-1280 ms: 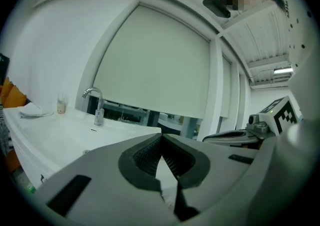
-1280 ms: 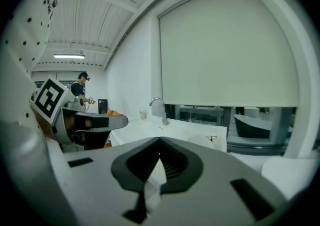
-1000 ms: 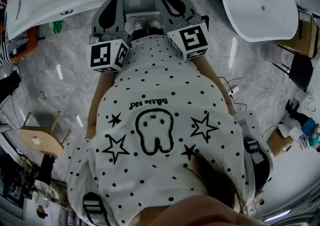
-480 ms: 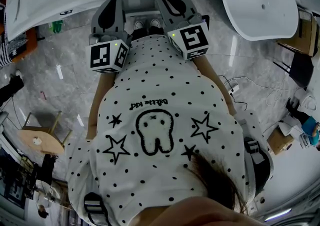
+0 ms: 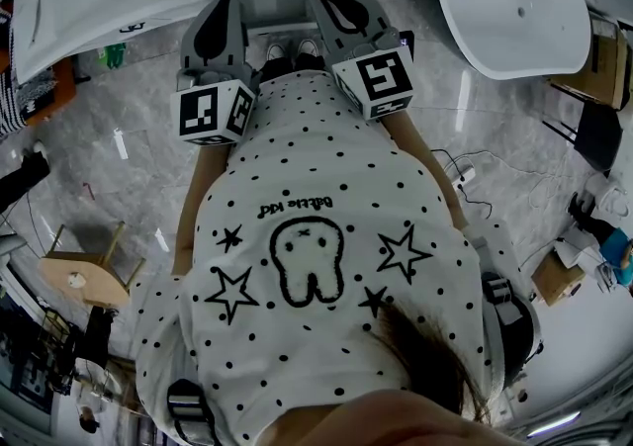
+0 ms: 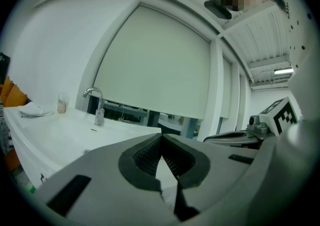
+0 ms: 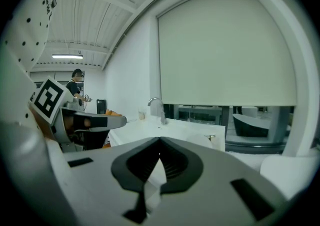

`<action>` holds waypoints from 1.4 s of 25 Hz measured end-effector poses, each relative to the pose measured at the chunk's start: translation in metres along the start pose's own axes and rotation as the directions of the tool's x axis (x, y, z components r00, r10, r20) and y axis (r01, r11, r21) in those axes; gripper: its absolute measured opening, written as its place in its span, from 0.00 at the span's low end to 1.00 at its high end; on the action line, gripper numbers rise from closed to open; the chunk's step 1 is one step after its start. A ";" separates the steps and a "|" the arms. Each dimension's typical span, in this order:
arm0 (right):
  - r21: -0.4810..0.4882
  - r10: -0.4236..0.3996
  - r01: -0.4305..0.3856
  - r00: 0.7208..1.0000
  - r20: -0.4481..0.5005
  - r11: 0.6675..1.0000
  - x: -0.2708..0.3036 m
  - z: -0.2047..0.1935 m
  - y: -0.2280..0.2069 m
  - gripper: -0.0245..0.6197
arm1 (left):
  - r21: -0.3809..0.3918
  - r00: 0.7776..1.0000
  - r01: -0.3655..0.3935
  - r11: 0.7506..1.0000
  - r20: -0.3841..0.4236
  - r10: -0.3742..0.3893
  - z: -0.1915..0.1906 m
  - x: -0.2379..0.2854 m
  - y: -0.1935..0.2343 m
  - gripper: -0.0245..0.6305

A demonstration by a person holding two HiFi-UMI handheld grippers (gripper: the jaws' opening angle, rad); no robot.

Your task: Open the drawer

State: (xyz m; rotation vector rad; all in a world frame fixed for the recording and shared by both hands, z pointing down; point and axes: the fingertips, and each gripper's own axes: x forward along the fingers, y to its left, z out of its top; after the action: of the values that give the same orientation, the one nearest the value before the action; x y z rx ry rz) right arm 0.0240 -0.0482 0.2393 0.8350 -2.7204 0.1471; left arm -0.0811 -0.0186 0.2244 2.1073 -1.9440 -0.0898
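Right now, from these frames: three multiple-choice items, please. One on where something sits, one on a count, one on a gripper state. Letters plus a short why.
1. In the left gripper view, the faucet stands:
A) on the white counter, left of the jaws
B) on the floor
C) between the jaws

2. How many stars are printed on the person's shirt?
A) one
B) four
C) nine

3. The jaws of the left gripper are:
A) wide apart
B) closed on a drawer handle
C) together, with nothing between them

Answers:
1 A: the faucet rises from the counter at that view's left side.
2 B: the head view shows two large and two small stars around the tooth drawing.
3 C: the ribbed pads meet at the tips, and only background shows past them.
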 end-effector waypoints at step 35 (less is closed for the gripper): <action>-0.007 0.004 -0.004 1.000 0.000 1.000 0.001 0.002 0.001 0.06 | 0.007 1.000 -0.005 1.000 0.011 0.005 0.004 -0.001 0.001 0.04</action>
State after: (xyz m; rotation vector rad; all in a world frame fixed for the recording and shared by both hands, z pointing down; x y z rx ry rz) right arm 0.0220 -0.0484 0.2377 0.8280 -2.7210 0.1386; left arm -0.0826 -0.0182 0.2210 2.1103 -1.9589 -0.0932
